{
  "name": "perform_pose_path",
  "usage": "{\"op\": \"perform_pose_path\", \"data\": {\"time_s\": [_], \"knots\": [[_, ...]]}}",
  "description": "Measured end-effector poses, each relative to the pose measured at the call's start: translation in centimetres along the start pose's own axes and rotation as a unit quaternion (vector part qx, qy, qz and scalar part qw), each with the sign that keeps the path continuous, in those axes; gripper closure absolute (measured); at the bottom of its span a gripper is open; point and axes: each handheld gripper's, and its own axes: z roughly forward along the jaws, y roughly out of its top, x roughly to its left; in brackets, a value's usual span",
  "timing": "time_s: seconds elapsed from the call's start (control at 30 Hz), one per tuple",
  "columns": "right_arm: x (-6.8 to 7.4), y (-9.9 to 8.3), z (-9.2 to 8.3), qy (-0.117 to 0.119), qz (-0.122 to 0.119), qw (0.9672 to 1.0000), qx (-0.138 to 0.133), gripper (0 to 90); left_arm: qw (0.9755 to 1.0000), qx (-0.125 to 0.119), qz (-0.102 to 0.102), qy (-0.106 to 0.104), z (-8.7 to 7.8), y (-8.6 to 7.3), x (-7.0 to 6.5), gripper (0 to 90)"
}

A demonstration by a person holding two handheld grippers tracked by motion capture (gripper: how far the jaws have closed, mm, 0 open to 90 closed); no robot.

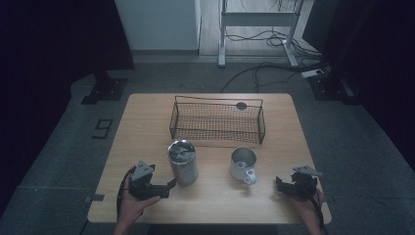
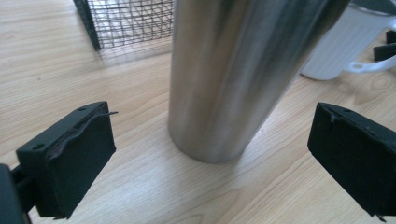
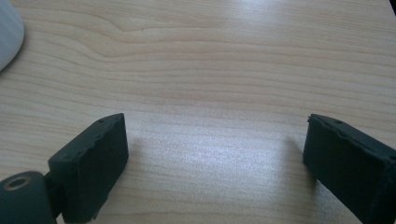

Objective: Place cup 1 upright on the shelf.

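Observation:
A tall steel tumbler [image 1: 182, 164] stands upright on the wooden table [image 1: 147, 127], left of centre. My left gripper [image 1: 169, 188] sits just left of and in front of it, held in a hand. In the left gripper view the tumbler [image 2: 233, 79] rises ahead between the wide-apart jaws of that gripper [image 2: 215, 133], and neither pad touches it. A white mug [image 1: 243, 164] with its handle toward me stands right of the tumbler. My right gripper [image 1: 281, 186] rests near the table's front right, open over bare wood [image 3: 215, 144], with the mug's edge [image 3: 7, 32] at far left.
A dark wire basket [image 1: 215, 138] stands behind the tumbler and mug, and its corner [image 2: 126, 23] shows in the left gripper view. A small dark disc [image 1: 241, 105] lies at its back right. The mug [image 2: 341, 46] is close beside the tumbler.

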Motion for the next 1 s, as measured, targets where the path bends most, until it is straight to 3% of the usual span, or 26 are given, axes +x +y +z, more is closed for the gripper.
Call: {"op": "perform_pose_path", "data": {"time_s": [0.43,1.0], "knots": [[0.0,-0.1,-0.1,0.0,0.001,1.0,0.0,7.3,0.9998,-0.01,0.012,-0.011,0.4,1.6,-1.1,0.0],[0.0,-0.1,-0.1,0.0,0.001,1.0,-0.001,7.6,0.9997,-0.014,0.01,-0.017,2.1,3.2,-1.1,0.0]]}}
